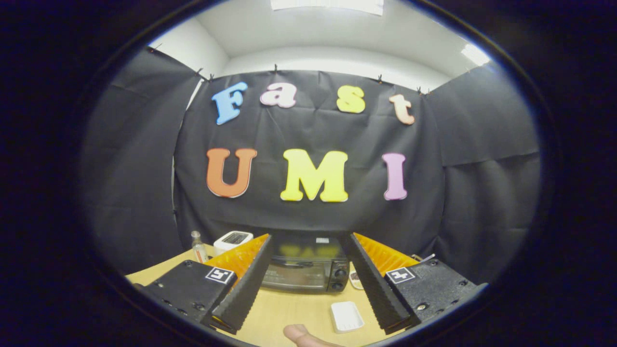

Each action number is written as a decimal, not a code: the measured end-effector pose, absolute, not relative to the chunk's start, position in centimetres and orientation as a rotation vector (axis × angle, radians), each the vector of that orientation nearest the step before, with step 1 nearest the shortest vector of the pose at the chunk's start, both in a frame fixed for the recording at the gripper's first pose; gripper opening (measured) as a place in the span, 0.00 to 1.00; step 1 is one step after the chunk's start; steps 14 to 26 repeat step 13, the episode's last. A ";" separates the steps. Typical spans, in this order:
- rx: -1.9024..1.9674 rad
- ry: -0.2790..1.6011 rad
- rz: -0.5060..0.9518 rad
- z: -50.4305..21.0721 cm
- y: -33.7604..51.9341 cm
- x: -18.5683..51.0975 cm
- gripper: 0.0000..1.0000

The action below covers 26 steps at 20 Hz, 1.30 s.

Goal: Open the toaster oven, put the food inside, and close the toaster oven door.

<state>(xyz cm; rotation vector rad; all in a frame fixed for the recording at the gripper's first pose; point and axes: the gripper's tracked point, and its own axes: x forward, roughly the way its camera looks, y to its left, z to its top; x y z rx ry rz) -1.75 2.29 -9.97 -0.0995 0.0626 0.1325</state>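
Wooden table (pixel 289 308), toaster oven (pixel 306 267) dead ahead with its door up.
Gripper (pixel 306 270) spread wide, holding nothing, squared on the oven; small white dish (pixel 346 316) waits between the fingers.

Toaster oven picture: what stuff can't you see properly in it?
- Toaster oven: door looks closed; its dark glass hides whatever is inside, and both side edges sit behind the fingers.
- Small thing right of the oven: half behind one finger, too small to name.
- Bottle: too small to tell contents.
- Fingertip: cut off below.
- Gripper: jaws open, holding nothing.
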 end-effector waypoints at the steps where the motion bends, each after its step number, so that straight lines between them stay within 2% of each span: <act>1: -0.100 0.043 0.130 -9.0 1.6 -3.3 0.99; 8: -0.068 0.031 0.135 -7.3 -1.7 -11.5 0.99; 10: -0.091 0.042 0.168 -7.3 -1.4 -11.9 0.99; 26: -0.098 0.029 0.158 -7.0 -2.1 -12.2 1.00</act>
